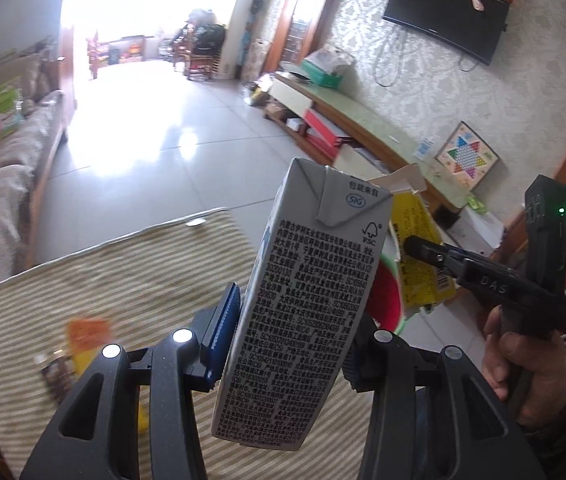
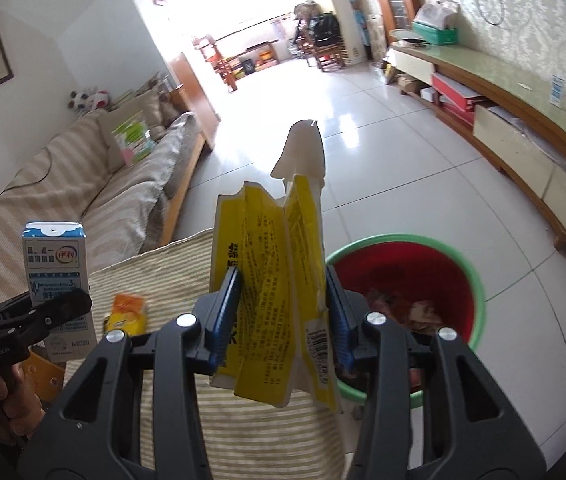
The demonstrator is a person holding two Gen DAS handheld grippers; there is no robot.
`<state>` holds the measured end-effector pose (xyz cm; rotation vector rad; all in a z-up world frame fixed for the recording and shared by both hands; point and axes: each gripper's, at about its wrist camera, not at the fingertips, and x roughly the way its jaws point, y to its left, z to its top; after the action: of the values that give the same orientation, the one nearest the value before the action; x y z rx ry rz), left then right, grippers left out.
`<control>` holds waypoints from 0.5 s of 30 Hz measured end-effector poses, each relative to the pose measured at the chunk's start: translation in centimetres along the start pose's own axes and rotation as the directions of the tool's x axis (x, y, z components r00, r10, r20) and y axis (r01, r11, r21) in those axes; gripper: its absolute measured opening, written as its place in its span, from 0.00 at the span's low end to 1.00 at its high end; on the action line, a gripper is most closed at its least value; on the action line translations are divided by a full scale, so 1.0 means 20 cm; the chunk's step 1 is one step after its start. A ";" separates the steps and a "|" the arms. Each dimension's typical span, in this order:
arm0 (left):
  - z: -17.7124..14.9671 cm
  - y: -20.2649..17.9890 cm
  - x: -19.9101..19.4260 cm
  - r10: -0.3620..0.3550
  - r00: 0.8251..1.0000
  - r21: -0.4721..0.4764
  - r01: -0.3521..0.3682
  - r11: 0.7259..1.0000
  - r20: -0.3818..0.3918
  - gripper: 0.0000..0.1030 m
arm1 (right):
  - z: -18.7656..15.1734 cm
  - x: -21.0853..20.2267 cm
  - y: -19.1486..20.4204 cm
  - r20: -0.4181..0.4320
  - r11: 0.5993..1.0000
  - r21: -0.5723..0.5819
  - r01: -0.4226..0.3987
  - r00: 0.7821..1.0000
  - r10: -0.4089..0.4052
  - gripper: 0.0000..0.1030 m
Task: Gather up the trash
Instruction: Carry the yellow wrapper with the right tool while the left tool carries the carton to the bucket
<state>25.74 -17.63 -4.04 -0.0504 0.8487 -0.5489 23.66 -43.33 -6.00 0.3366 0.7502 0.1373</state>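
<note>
My left gripper (image 1: 289, 336) is shut on a grey-white milk carton (image 1: 303, 300), held upright above the striped cloth. The carton also shows in the right wrist view (image 2: 57, 280). My right gripper (image 2: 283, 316) is shut on a crumpled yellow paper box (image 2: 271, 280), held above the cloth's edge, just left of the bin. The box also shows in the left wrist view (image 1: 423, 248). The trash bin (image 2: 471, 276), red inside with a green rim, stands on the floor and holds some scraps. It peeks out behind the carton in the left wrist view (image 1: 387, 300).
An orange-yellow wrapper (image 2: 127, 314) and a dark wrapper (image 1: 57, 376) lie on the striped cloth (image 1: 123, 280). A covered sofa (image 2: 83, 188) runs along the left. A low TV cabinet (image 2: 523, 120) lines the right wall. Tiled floor (image 2: 363, 140) stretches ahead.
</note>
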 end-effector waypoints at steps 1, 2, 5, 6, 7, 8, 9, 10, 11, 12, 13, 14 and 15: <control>0.02 -0.04 0.05 -0.023 1.000 0.006 0.023 1.000 -0.004 0.41 | 0.01 0.00 -0.05 0.003 1.000 0.011 0.010 1.000 -0.010 0.40; 0.04 -0.08 0.11 -0.045 0.999 0.012 0.045 0.999 -0.012 0.41 | 0.02 0.00 -0.10 0.006 1.000 0.021 0.021 1.000 -0.021 0.40; 0.08 -0.19 0.26 -0.082 0.996 0.029 0.083 0.996 -0.032 0.41 | 0.04 0.00 -0.25 0.006 0.998 0.044 0.053 0.999 -0.054 0.40; 0.09 -0.23 0.31 -0.089 0.995 0.034 0.090 0.995 -0.037 0.41 | 0.04 0.01 -0.30 0.004 0.997 0.050 0.061 0.998 -0.062 0.40; 0.10 -0.27 0.35 -0.098 0.994 0.034 0.099 0.995 -0.043 0.41 | 0.05 0.02 -0.34 0.002 0.996 0.053 0.070 0.998 -0.070 0.40; 0.11 -0.30 0.41 -0.111 0.992 0.029 0.113 0.993 -0.052 0.41 | 0.04 0.03 -0.38 -0.003 0.995 0.059 0.078 0.997 -0.078 0.40; 0.12 -0.33 0.45 -0.121 0.991 0.024 0.122 0.992 -0.057 0.41 | 0.04 0.04 -0.42 -0.007 0.995 0.064 0.082 0.997 -0.082 0.40; 0.13 -0.35 0.49 -0.130 0.990 0.017 0.131 0.991 -0.062 0.41 | 0.04 0.05 -0.45 -0.012 0.994 0.069 0.088 0.996 -0.088 0.40; 0.14 -0.38 0.53 -0.138 0.988 0.010 0.139 0.990 -0.068 0.41 | 0.03 0.06 -0.48 -0.015 0.993 0.073 0.092 0.996 -0.092 0.40; 0.15 -0.41 0.59 -0.145 0.987 0.004 0.145 0.989 -0.072 0.41 | 0.02 0.06 -0.50 -0.020 0.993 0.075 0.096 0.995 -0.094 0.40; 0.15 -0.43 0.62 -0.148 0.986 0.000 0.148 0.989 -0.074 0.41 | 0.02 0.07 -0.52 -0.025 0.992 0.079 0.097 0.995 -0.095 0.40; 0.16 -0.45 0.66 -0.150 0.986 -0.006 0.150 0.989 -0.078 0.41 | 0.01 0.09 -0.54 -0.031 0.992 0.081 0.100 0.995 -0.098 0.40; 0.16 -0.46 0.69 -0.152 0.985 -0.013 0.151 0.988 -0.083 0.41 | 0.00 0.10 -0.56 -0.036 0.991 0.081 0.104 0.994 -0.101 0.40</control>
<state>31.44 -32.69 -9.24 -0.0994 0.9335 -0.6950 25.11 -53.33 -11.19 0.3748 0.8047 0.0148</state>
